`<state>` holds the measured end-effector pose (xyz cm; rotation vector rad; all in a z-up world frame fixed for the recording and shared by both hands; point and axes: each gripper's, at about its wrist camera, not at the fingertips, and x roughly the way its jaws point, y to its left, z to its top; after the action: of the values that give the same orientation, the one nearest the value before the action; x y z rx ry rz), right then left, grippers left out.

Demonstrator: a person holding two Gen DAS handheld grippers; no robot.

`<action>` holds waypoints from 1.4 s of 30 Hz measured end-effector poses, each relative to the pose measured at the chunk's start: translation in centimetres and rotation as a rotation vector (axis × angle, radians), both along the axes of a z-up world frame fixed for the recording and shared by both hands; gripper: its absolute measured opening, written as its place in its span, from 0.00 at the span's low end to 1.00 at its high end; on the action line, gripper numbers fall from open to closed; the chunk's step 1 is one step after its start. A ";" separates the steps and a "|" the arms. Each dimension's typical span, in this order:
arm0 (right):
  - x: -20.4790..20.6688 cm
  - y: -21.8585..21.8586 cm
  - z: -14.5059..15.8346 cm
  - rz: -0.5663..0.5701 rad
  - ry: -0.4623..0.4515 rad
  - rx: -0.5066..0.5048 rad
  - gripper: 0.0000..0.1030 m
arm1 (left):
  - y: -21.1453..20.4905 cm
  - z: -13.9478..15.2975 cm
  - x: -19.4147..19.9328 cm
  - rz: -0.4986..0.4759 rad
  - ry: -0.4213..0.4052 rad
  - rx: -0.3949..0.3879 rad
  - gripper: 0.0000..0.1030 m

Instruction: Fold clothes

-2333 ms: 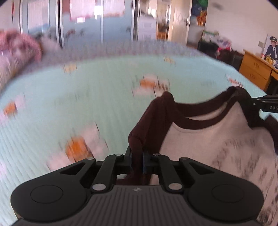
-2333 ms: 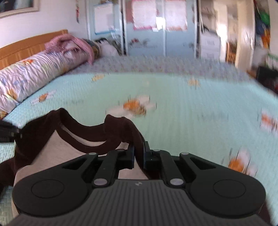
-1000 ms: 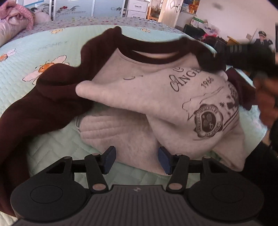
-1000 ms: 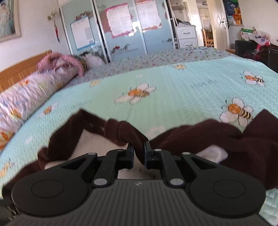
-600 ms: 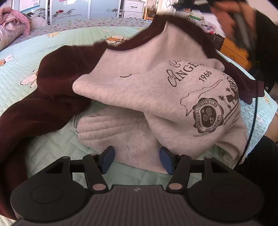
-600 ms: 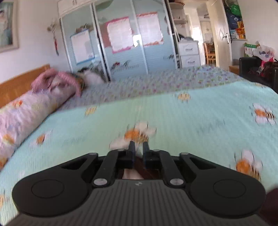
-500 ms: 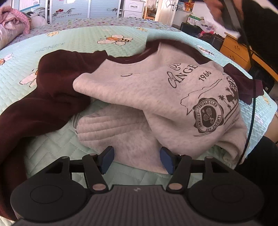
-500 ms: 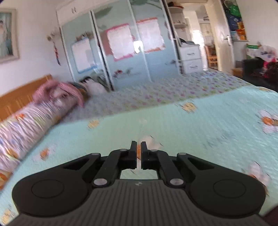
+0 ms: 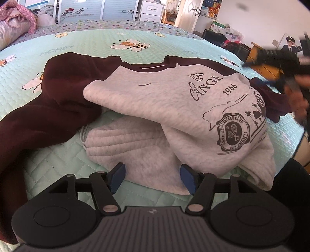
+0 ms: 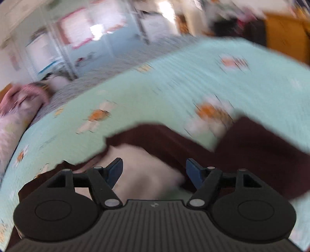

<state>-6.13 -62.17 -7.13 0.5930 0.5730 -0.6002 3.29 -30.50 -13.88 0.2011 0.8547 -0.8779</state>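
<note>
Bedroom, daylit. Bed [image 9: 168, 52] under a mint quilt printed with bees; pink bedding [image 9: 17, 17] heaped at its far left corner. Pale blue wardrobe doors [image 9: 81, 9] behind, white drawers [image 9: 153, 11] and door [image 9: 189, 13], wooden desk [image 9: 265, 62] at right.

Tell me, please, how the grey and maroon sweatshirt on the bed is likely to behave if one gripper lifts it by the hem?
The sweatshirt lies crumpled with its hem folded under, so it is probably floppy and would drape and unfold when lifted. Its quilted knit looks thick, so likely fairly heavy for a top. The long maroon sleeve would probably trail over the bedspread.
</note>
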 end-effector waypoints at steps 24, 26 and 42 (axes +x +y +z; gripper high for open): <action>-1.8 -5.4 -2.4 -0.095 -0.185 0.218 0.64 | 2.0 1.4 1.6 0.080 0.144 -0.081 0.66; -3.7 -4.3 -3.5 -0.106 -0.224 0.271 0.64 | 2.7 2.2 2.5 0.114 0.148 -0.113 0.66; -5.8 -1.9 -9.4 -0.066 -0.356 0.377 0.66 | -0.6 -1.6 15.6 0.451 0.638 -0.381 0.66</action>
<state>-11.96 -64.08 -16.53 1.0530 0.3304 -0.4353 18.86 -31.12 -15.48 -0.6173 1.2350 -0.6593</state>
